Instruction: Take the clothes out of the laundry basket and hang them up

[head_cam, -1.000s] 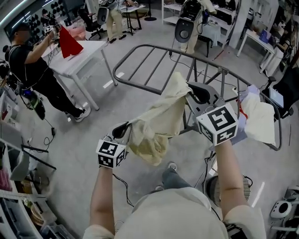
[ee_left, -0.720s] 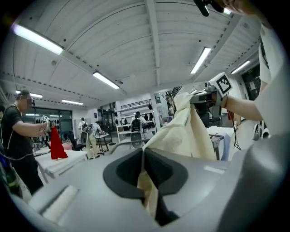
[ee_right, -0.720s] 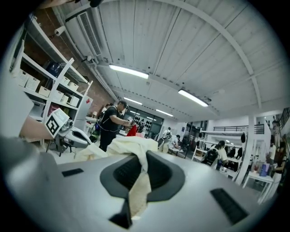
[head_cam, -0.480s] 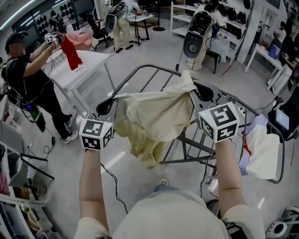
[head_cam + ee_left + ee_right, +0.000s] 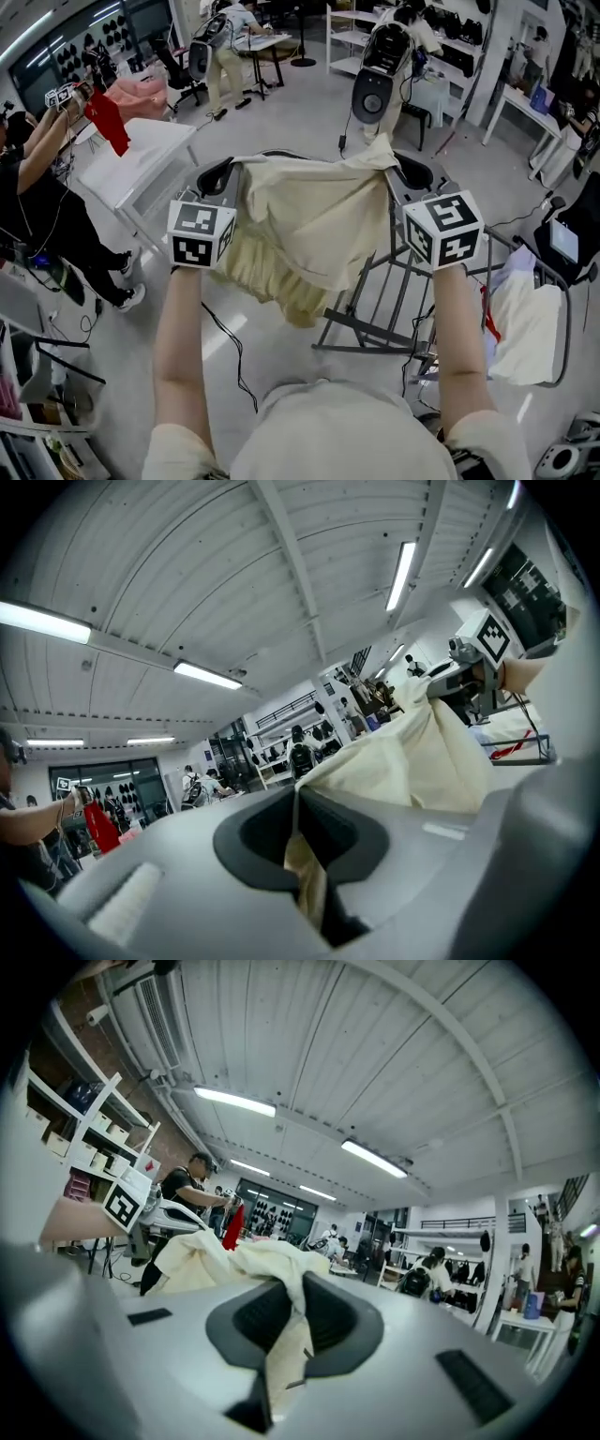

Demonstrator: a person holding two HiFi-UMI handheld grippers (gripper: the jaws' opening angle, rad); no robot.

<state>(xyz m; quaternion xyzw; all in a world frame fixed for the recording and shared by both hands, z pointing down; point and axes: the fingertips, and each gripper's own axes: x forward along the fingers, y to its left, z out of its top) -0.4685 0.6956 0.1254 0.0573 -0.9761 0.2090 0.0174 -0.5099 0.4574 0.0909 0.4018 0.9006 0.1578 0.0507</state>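
The garment is soft, matt cream cloth, creased and gathered into folds. The left tongs and right tongs have smooth, matt grey plastic shells with darker matt hollows. The rack is smooth grey metal tubing. The floor is smooth and faintly glossy.

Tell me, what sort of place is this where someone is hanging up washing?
Probably a robotics lab or workshop, not a home. Another person at a white table holds up a red cloth with a marker-cube tool, a robot-like machine stands on the open floor, and shelving lines one wall.
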